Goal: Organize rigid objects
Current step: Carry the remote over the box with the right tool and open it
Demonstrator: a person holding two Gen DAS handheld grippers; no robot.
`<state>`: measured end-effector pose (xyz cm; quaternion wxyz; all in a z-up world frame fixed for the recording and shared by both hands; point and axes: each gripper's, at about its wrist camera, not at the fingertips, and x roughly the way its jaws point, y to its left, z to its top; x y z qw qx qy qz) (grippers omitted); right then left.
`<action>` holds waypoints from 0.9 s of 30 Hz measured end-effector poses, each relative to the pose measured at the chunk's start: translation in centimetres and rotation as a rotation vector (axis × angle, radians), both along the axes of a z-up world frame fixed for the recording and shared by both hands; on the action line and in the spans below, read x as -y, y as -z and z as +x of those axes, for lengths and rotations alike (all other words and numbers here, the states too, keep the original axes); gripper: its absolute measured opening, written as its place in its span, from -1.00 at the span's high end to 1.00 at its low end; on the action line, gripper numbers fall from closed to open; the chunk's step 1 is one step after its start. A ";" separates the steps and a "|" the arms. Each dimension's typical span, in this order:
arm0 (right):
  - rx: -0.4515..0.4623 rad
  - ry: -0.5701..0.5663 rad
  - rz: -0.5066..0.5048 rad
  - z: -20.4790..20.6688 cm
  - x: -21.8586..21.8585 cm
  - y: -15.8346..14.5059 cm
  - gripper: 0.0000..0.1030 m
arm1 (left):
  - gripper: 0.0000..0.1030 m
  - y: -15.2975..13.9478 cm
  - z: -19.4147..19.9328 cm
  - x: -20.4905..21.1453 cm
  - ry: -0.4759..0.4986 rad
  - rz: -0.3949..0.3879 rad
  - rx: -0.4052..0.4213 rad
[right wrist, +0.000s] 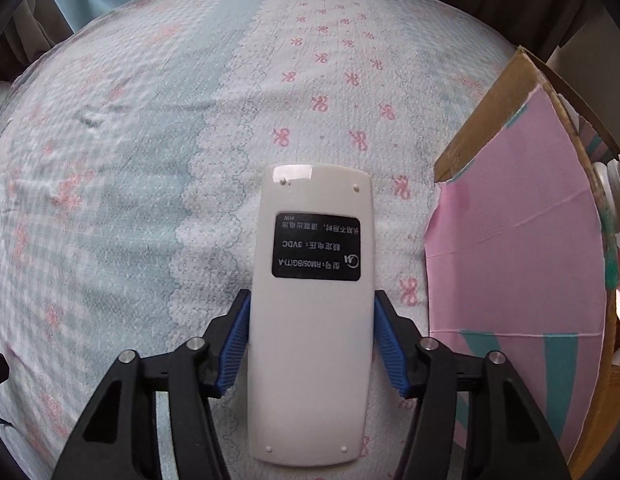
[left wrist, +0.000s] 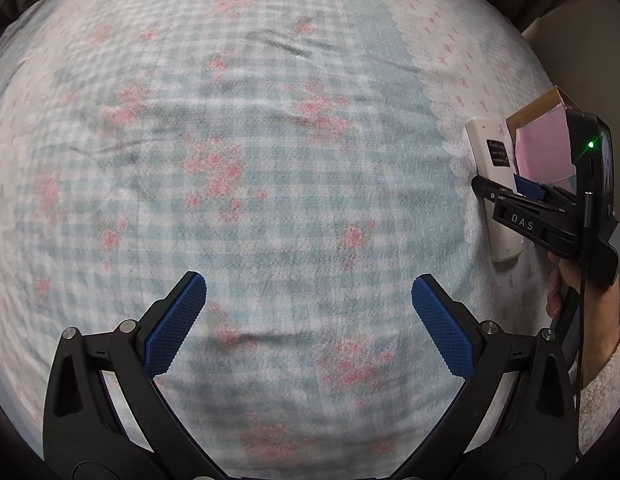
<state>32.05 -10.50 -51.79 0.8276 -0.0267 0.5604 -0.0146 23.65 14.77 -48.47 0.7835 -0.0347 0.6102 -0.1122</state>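
Right gripper (right wrist: 311, 344) closed on white remote (right wrist: 313, 320), face-down on the bedspread (right wrist: 130, 200), just beside pink-lined cardboard box (right wrist: 521, 240). Left gripper (left wrist: 310, 320) wide open, empty. Risk: smooth casing slipping between pads; box flap catching remote.

Soft, even, fairly dim light is falling across the bedspread (left wrist: 270, 160) in both views, casting only faint shadows in its creases. Fisheye distortion is bulging the bed into a dome, and dark vignetting is closing in at the corners. The left wrist view is looking blurred, its checked pattern smearing. The right wrist view is sharper: a small white glare patch is shining on the far end of the remote (right wrist: 310, 300), whose label print is reading clearly.
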 end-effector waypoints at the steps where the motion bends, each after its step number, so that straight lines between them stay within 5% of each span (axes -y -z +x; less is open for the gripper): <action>1: 0.006 0.004 0.002 0.0 0.0 -0.1 -0.04 | -0.99 -0.1 -0.1 0.0 0.001 0.000 0.001; 9: 0.066 0.030 0.126 -3.2 0.6 -3.2 -0.03 | -0.99 -1.7 -0.8 0.5 0.000 -0.005 0.014; 19: 0.232 0.109 0.347 -6.6 3.4 -12.5 -0.03 | -0.99 -8.2 -2.0 2.9 -0.020 -0.022 0.094; 27: 0.338 0.399 0.462 -9.6 15.8 -18.6 -0.03 | -0.99 -13.0 -2.8 7.6 -0.047 -0.040 0.154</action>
